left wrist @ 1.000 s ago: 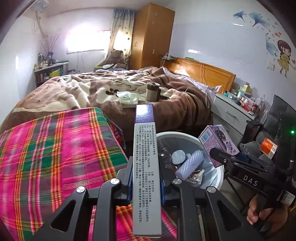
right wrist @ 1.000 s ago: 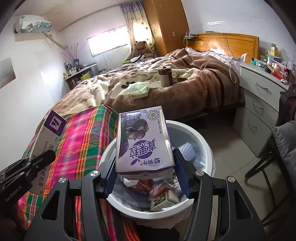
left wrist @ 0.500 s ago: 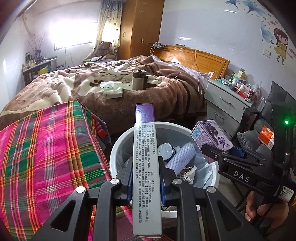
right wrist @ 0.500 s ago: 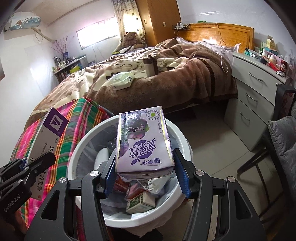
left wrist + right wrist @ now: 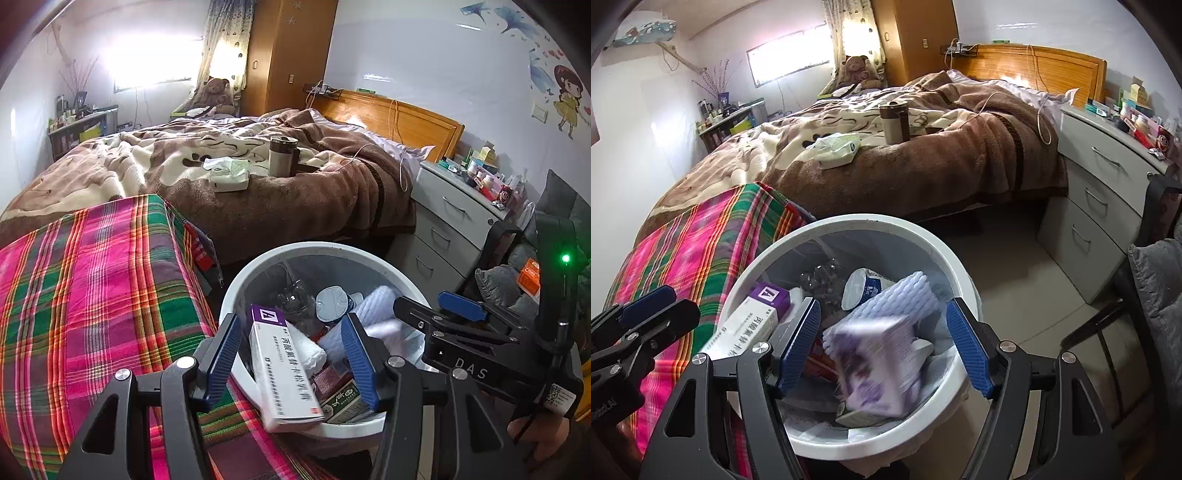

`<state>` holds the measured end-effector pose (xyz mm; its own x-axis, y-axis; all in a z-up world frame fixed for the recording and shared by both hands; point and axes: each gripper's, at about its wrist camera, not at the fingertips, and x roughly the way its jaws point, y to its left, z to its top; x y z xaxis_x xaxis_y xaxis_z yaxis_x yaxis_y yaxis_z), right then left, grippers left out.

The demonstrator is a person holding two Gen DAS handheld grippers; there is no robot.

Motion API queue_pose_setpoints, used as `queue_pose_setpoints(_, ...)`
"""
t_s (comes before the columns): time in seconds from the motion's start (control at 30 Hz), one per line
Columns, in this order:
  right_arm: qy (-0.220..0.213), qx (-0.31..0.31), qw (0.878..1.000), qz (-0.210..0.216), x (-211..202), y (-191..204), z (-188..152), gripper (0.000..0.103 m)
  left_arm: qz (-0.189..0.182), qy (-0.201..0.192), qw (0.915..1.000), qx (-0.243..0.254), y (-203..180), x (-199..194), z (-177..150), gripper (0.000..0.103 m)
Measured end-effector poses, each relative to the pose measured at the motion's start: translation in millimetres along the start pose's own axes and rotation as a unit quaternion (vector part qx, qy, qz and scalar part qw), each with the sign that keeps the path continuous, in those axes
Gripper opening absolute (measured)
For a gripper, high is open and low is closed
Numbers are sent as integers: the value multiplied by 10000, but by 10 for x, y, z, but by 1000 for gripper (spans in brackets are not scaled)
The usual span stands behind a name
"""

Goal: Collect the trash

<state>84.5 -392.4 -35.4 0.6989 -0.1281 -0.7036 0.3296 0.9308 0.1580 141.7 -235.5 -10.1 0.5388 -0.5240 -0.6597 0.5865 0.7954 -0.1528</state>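
Over the white bin (image 5: 955,271), my right claw (image 5: 882,345) is spread wide, and the purple milk carton (image 5: 875,363) shows blurred between its pads, above the trash inside. My left claw (image 5: 290,356) is also apart, its long white-and-purple box (image 5: 282,369) leaning on the bin's near rim. Left lies the plaid cloth (image 5: 85,295); beyond, the bed (image 5: 258,177).

Purple carton (image 5: 875,363) is motion-blurred, its print unreadable.

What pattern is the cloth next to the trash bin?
Pink, green and red plaid cloth, beside the white bin; clearest in the left wrist view.
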Motion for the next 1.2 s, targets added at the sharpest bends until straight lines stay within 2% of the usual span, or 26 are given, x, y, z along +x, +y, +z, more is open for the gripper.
queue_pose_setpoints(0.07,-17,30,10000,7,-31,-3,-12,72,40,-41,10000,-9,9,-29,-6,63)
queue_pose_setpoints(0.2,-94,61,9999,9,-101,5,-30,72,71,-103,9999,-42,64,-108,-22,65)
queue_pose_setpoints(0.4,-195,60,9997,110,-207,75,-91,72,238,-199,9995,-77,100,-281,-79,72)
queue_pose_setpoints(0.57,-428,-34,9988,235,-362,187,-180,72,536,-279,9981,-137,133,-439,-184,73)
queue_pose_setpoints(0.8,-758,-151,9960,450,-628,346,-327,72,1053,-640,9919,-299,232,-846,-371,73)
queue_pose_setpoints(0.9,-837,-211,9949,531,-710,423,-399,72,1153,-744,9900,-318,254,-1001,-461,73)
queue_pose_setpoints(1.0,-944,-284,9936,544,-801,504,-485,72,1265,-827,9882,-242,244,-1133,-569,73)
queue_pose_setpoints(1.1,-1045,-336,9925,532,-892,568,-569,72,1541,-890,9840,-85,200,-1229,-666,73)
queue_pose_setpoints(1.2,-1154,-341,9917,456,-962,604,-638,72,1574,-967,9827,-116,209,-1348,-761,73)
